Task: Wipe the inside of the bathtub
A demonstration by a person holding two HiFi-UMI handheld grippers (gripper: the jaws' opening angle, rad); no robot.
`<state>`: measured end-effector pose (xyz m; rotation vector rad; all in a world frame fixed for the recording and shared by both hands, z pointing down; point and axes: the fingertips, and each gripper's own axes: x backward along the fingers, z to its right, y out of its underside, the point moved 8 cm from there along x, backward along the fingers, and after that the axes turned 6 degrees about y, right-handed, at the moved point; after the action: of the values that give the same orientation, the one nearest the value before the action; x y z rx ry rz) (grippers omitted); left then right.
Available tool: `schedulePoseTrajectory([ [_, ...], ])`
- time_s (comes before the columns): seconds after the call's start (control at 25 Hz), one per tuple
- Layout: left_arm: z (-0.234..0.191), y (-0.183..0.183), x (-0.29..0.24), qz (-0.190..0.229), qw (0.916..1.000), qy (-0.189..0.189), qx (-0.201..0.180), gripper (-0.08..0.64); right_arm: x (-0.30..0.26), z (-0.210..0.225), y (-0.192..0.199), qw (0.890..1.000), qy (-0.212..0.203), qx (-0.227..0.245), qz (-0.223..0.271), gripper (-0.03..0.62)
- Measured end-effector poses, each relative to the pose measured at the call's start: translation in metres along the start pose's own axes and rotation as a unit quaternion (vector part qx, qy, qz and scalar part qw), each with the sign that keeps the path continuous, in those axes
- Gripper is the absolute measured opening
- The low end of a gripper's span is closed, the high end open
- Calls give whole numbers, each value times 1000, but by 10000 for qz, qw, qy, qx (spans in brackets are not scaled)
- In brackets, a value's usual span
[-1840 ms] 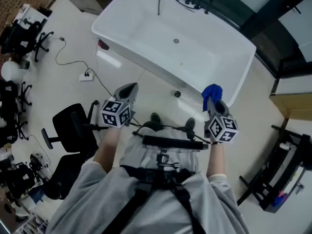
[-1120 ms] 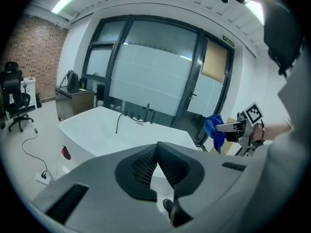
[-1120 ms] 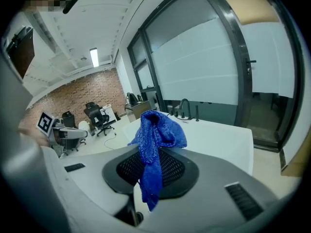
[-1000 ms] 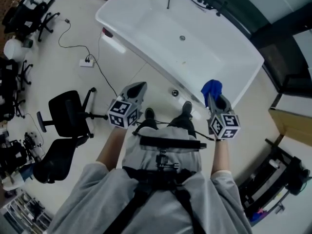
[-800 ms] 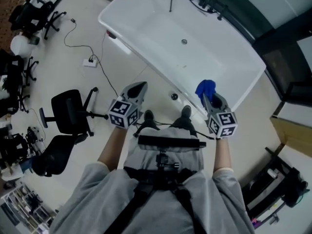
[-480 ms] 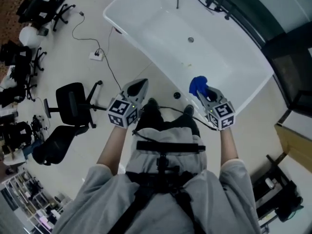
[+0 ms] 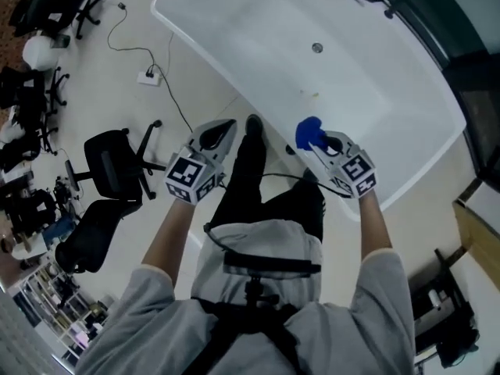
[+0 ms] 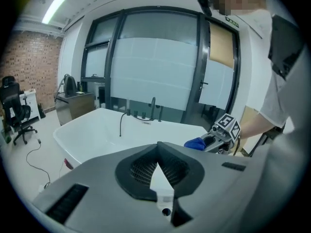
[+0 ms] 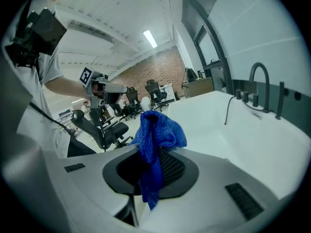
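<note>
Cloth [image 9: 156,132] between jaws of right gripper [image 9: 147,173]

Glossy smooth white bathtub [image 7: 258,37], fuzzy blue cloth [image 9: 158,130], matt grey plastic right tool [image 7: 319,142]

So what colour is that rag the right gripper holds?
Bright blue. The rag shows best in the right gripper view.

bathtub [image 7: 234,22] plain white. cloth [image 7: 309,132] bright blue, nubbly knit. left gripper [image 7: 221,128], right gripper [image 7: 322,141] pale grey, black inside; marker cubes [image 7: 187,180] black-and-white squares. office chair [image 7: 109,170] black. floor [image 7: 94,92] cream. sweater [image 7: 156,319] grey, trousers [image 7: 250,178] black.
</note>
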<state>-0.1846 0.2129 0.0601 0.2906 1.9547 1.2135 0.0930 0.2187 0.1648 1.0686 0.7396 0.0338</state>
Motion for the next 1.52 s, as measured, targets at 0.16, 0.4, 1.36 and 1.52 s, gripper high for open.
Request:
schedulePoseTrajectory([
  [0.16, -40, 28, -36, -18, 10000, 28, 28, 3, -56, 25, 30, 9996, -211, -122, -124, 67],
  [0.4, -60, 67, -96, -95, 9999, 58, 8, 3, -110, 62, 79, 9966, -758, -152, -274, 67],
  [1.36, -136, 115, -162, -374, 9991, 188, 109, 3, -264, 93, 107, 9799, -1798, -401, -770, 63],
  [1.52, -151, 117, -157, -382, 9990, 104, 199, 3, -295, 94, 88, 9786, -1929, -345, -634, 61],
])
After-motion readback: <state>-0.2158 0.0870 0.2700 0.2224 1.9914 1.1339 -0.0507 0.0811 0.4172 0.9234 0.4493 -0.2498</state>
